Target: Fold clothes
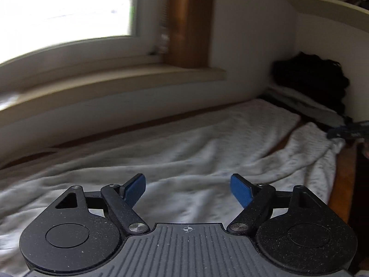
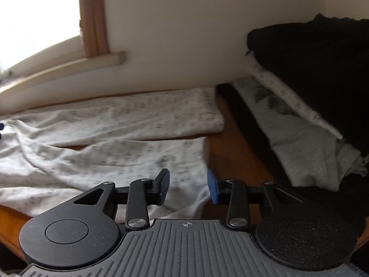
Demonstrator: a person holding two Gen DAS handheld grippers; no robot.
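The left gripper (image 1: pixel 188 190) has its two blue pads far apart, with nothing between them. It hangs over a white garment (image 1: pixel 184 143) with small grey dots. The right gripper (image 2: pixel 188 185) has its pads partly apart, and they hold nothing either. One pad sits over the cloth and the other sits over bare wood. The white garment (image 2: pixel 110 138) lies spread out and wrinkled on a brown wooden table (image 2: pixel 233 147). It looks like a pair of soft trousers. Two long parts lie side by side, with a thin strip of wood showing between them. The long way of the garment runs along the wall, from the window side toward the pile of clothes. The ends of the two long parts point at that pile. In the left wrist view one end hangs a little over the table edge. The pile (image 2: pixel 299 120) sits in the corner, apart from the garment. It has folded light clothes at the bottom and a black garment (image 2: pixel 318 64) on top. A bright window (image 1: pixel 64 7) with a pale sill (image 1: pixel 115 78) is behind the table.
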